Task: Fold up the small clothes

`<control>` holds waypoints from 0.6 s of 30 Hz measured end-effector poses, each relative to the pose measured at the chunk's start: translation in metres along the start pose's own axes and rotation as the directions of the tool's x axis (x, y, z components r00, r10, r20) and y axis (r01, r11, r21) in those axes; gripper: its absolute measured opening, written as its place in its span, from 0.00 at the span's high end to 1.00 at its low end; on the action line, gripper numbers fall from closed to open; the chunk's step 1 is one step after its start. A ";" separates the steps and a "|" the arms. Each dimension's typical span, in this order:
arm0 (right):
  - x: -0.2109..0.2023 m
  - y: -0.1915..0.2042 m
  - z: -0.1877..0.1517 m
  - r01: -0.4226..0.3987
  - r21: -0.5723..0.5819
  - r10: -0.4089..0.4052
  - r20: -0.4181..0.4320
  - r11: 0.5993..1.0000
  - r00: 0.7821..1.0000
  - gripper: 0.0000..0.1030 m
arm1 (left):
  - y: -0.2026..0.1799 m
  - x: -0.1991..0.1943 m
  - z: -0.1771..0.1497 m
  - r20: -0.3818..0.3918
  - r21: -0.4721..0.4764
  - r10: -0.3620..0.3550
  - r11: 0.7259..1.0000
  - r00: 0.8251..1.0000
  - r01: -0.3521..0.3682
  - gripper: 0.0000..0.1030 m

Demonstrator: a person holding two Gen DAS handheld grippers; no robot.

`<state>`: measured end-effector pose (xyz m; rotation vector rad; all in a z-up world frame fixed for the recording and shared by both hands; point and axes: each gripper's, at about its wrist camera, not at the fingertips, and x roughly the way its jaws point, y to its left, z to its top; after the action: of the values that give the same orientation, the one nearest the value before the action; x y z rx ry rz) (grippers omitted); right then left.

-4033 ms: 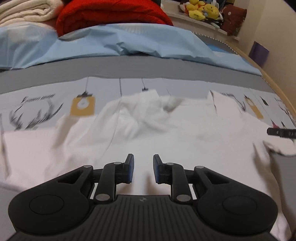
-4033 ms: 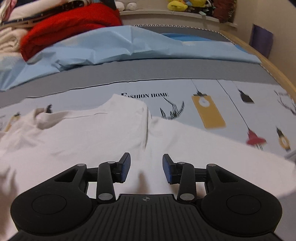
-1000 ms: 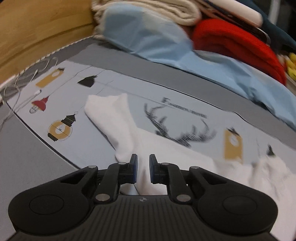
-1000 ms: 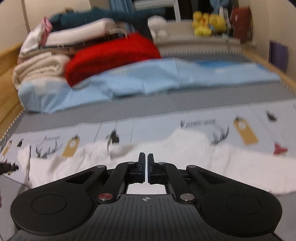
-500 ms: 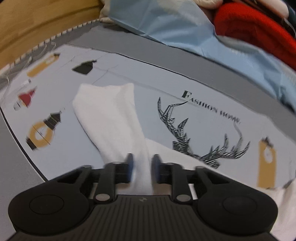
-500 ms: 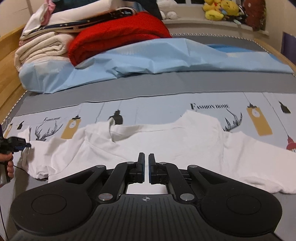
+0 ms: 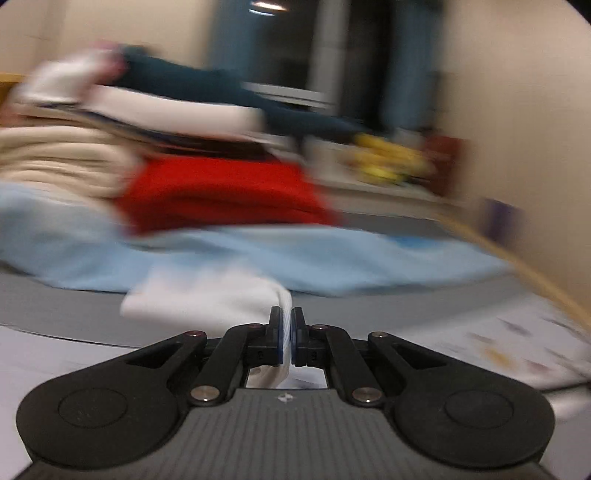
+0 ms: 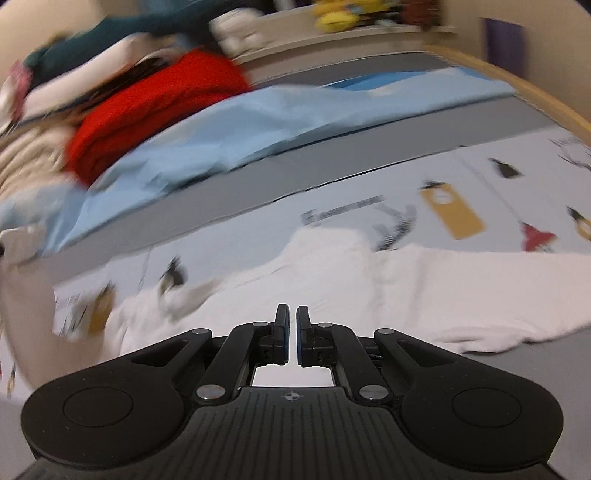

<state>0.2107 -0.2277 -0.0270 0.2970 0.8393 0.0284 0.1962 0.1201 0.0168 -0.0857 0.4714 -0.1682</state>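
Note:
A small white shirt (image 8: 369, 291) lies spread on the printed bed sheet (image 8: 461, 177). My left gripper (image 7: 287, 332) is shut on the shirt's white sleeve (image 7: 207, 299) and holds it lifted above the bed; the sleeve sticks out past the fingertips to the left. My right gripper (image 8: 291, 334) hovers low over the middle of the shirt, jaws nearly closed with a thin gap and nothing visible between them. Both views are motion-blurred.
A light blue sheet (image 8: 240, 122) lies bunched across the bed behind the shirt. A red blanket (image 7: 221, 192) and stacked folded linens (image 7: 74, 155) sit at the back left. Yellow plush toys (image 8: 343, 14) rest on a shelf. A wooden bed rail (image 8: 517, 88) curves along the right.
My left gripper closed on the sleeve and lifted it, swinging up and right to face the back of the bed. My right gripper stayed closed and dropped closer to the shirt.

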 end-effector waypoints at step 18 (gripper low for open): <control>0.042 -0.083 -0.007 0.066 0.257 -0.032 -0.135 0.964 0.990 0.94 | 0.002 -0.007 -0.036 -0.307 -0.079 0.100 0.988 0.946 -0.130 0.67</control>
<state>0.2259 -0.2998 -0.0847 0.5264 0.9812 -0.1113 0.1741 0.1212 -0.0122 -0.1296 0.7895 -0.0418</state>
